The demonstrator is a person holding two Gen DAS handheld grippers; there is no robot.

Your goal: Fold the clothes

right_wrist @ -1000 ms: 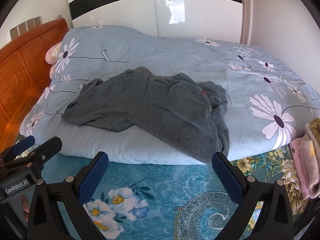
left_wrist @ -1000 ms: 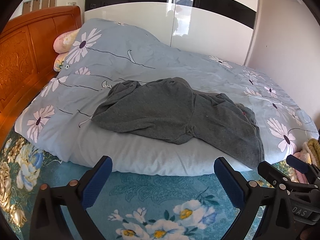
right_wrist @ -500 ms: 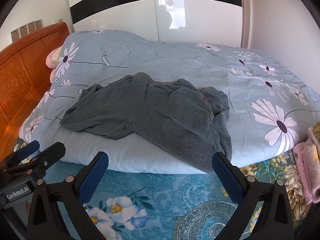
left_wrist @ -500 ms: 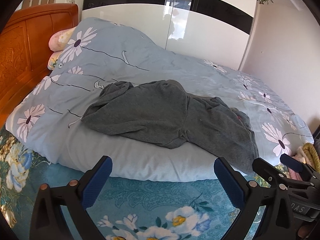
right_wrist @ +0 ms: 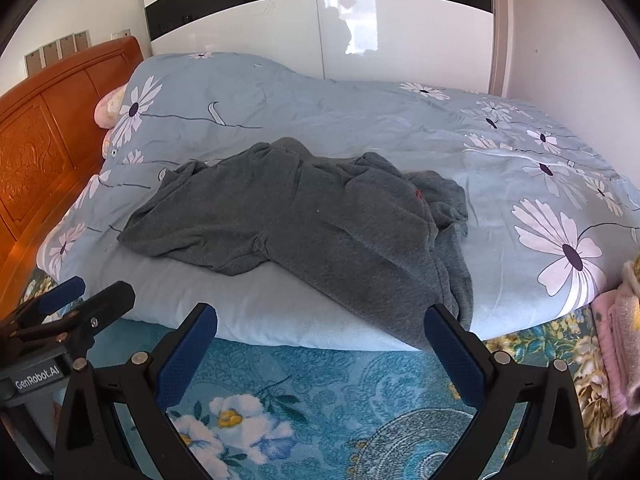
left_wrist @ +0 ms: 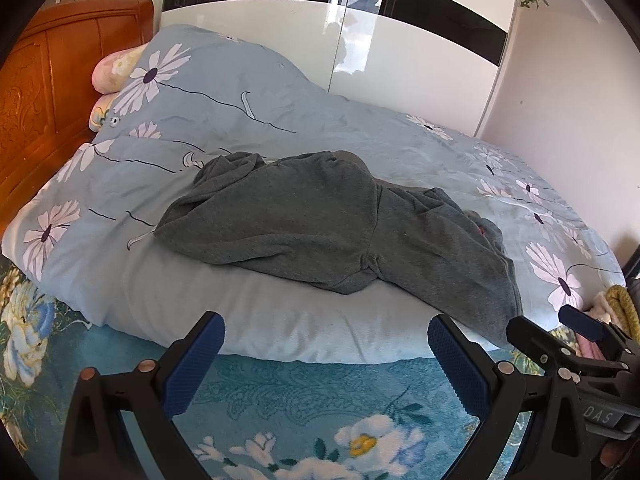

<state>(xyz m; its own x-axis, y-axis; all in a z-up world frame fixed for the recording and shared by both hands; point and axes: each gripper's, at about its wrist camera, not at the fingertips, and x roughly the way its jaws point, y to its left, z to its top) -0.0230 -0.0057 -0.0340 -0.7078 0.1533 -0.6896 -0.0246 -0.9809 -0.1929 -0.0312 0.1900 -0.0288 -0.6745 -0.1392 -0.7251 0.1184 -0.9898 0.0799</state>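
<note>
A crumpled dark grey garment [left_wrist: 340, 224] lies on a light blue flowered duvet [left_wrist: 240, 128] on the bed, one end hanging over the near edge. It also shows in the right wrist view [right_wrist: 328, 224]. My left gripper [left_wrist: 326, 356] is open and empty, below the bed's near edge. My right gripper [right_wrist: 320, 346] is open and empty, also short of the bed edge, with its right fingertip close to the hanging grey cloth. The right gripper shows at the right of the left wrist view [left_wrist: 560, 332], and the left gripper at the left of the right wrist view [right_wrist: 80, 300].
A blue flowered bedspread [right_wrist: 312, 392] hangs below the duvet. An orange wooden headboard [left_wrist: 48, 92] stands at the left with pink pillows [left_wrist: 116, 68]. Pink and yellow cloth [right_wrist: 620, 320] is piled at the right. White wardrobe doors [left_wrist: 340, 40] stand behind the bed.
Both grippers have moved a little toward the bed and the garment; the garment has not moved. Both grippers stay open.
</note>
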